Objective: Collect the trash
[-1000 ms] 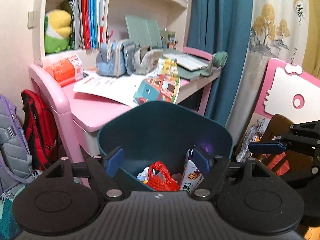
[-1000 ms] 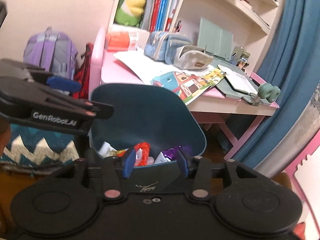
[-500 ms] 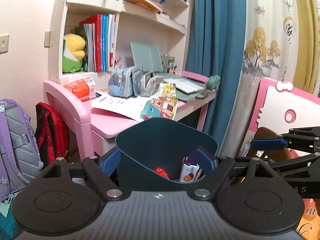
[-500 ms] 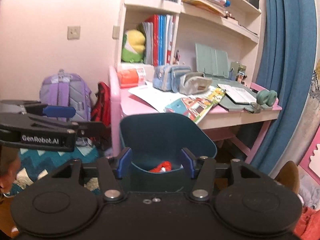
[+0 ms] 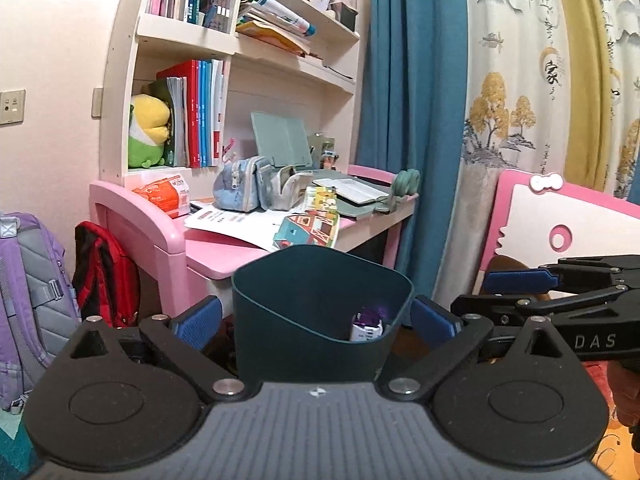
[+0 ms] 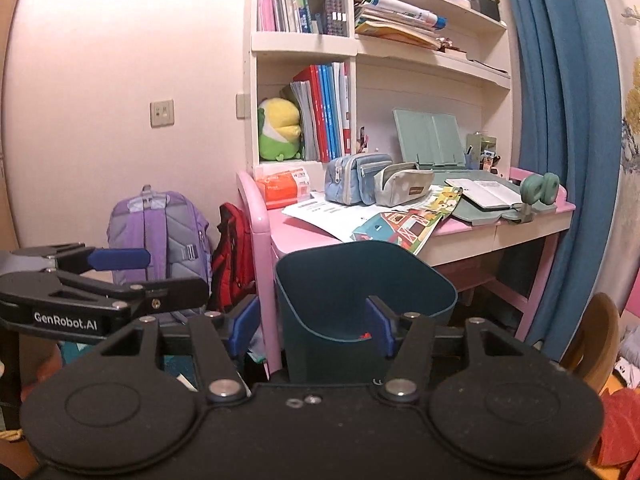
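- I am holding my left gripper [image 5: 316, 318] wide open, its blue pads flanking the bin [image 5: 320, 288] without touching it as far as I can tell.
- I am holding my right gripper [image 6: 312, 326] open too; one pad is sitting outside the bin's left wall, the other is showing against its inner side, so it may be straddling the near rim, but I cannot tell whether it is touching.
- The bin is standing on the floor just in front of the desk [image 5: 224, 248], with trash already lying in it: a purple-and-white carton [image 5: 368, 324] and a bit of something red [image 6: 364, 335].
- What could go wrong, as I am judging it: the bin is looking light and tall, so a pad catching the rim could be tipping it and spilling the trash.
- The two grippers are crowding each other; the right one is reaching in close beside my left, and they could be knocking together over the bin.
- Papers [image 5: 248, 224] are hanging over the desk edge right above the bin; brushing them could be dragging schoolwork in.
- Around me: a red bag [image 6: 232, 256] and a purple backpack [image 6: 164, 236] are leaning left of the desk, pencil cases [image 6: 356, 178] are lying on it, a blue curtain [image 5: 412, 120] is hanging to the right.
- No loose trash is showing outside the bin from here.
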Tool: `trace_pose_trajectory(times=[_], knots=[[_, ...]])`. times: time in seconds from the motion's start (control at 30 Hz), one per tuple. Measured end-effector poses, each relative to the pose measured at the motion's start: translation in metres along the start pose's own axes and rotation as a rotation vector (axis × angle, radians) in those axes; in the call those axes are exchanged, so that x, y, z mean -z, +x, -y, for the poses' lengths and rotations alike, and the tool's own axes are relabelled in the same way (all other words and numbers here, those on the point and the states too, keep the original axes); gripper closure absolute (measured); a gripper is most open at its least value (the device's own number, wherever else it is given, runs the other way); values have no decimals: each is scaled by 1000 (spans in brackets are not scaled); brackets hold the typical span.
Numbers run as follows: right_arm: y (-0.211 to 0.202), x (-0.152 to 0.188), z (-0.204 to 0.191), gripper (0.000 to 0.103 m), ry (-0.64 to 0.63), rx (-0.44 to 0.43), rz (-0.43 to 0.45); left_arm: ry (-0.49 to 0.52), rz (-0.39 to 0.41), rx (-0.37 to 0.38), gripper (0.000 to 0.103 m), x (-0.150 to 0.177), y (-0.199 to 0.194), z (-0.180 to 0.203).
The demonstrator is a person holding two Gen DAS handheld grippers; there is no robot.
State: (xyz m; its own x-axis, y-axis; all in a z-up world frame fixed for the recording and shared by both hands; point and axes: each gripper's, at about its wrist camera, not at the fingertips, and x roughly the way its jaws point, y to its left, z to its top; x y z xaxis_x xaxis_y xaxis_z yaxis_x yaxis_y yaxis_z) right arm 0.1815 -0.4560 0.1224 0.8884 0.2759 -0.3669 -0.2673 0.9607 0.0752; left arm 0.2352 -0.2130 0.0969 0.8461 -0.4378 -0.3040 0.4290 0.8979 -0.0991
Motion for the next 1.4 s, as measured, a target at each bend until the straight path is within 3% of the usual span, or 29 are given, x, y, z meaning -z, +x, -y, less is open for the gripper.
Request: trace_pose_trajectory(times=[0.63,1.4], knots=[[-36,5,-6,45,38,32,42,33,35,71,2,0,-21,13],[-49,-10,-15,45,61,62,16,-43,-4,116,2,-20,-35,0]])
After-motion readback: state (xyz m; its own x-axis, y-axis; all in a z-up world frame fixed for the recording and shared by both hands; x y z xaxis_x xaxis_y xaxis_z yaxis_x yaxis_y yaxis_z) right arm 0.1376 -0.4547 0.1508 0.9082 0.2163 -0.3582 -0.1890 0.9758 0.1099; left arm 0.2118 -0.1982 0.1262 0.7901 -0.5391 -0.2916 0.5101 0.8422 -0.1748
